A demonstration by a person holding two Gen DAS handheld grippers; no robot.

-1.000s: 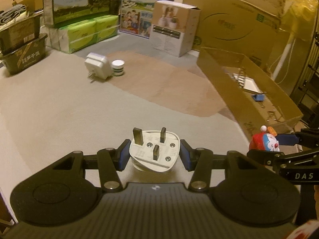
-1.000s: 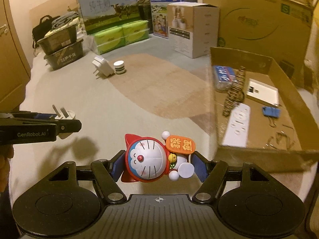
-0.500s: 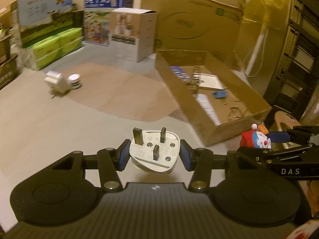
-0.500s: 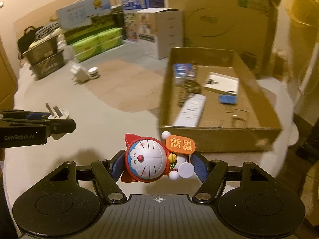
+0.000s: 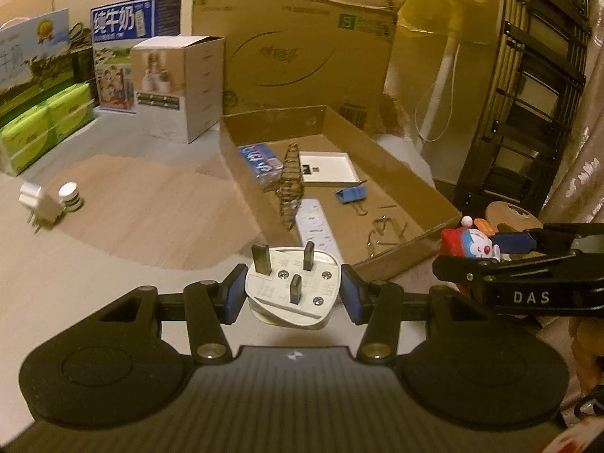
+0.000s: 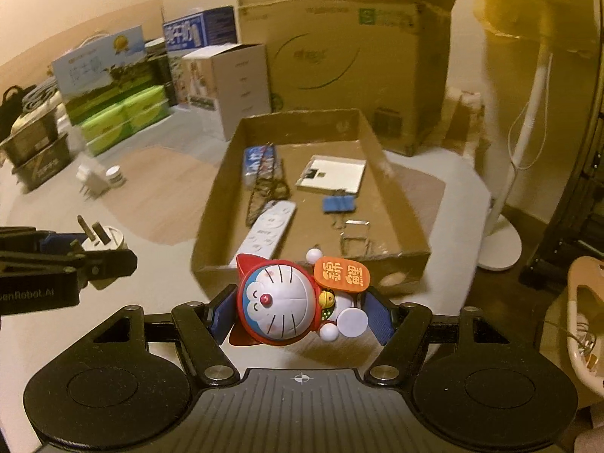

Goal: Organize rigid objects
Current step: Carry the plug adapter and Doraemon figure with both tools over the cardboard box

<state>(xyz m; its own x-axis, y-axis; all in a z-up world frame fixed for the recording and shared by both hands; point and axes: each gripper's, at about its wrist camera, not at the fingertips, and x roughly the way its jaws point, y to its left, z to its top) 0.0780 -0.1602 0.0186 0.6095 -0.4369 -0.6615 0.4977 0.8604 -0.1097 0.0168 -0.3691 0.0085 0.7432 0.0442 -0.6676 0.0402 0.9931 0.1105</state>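
My left gripper (image 5: 292, 292) is shut on a white three-pin plug (image 5: 292, 288), pins up, held above the floor just short of the near corner of a low open cardboard box (image 5: 411, 173). My right gripper (image 6: 300, 313) is shut on a Doraemon figure (image 6: 279, 302) with an orange sign, held before the box's near wall (image 6: 302, 268). The figure also shows at the right of the left wrist view (image 5: 472, 243). The plug shows at the left of the right wrist view (image 6: 104, 239).
The box holds a white power strip (image 6: 270, 232), a blue packet (image 6: 256, 162), a wire coil (image 6: 266, 192), a flat white box (image 6: 332, 175) and a blue binder clip (image 6: 338, 204). A white adapter (image 5: 39, 204) and small jar (image 5: 70, 196) sit on the floor left. Cartons stand behind; a fan stand (image 6: 498, 249) is right.
Both grippers have swung right and come closer to the low cardboard box, each still holding its object. The adapter and jar have slid to the far left of both views.
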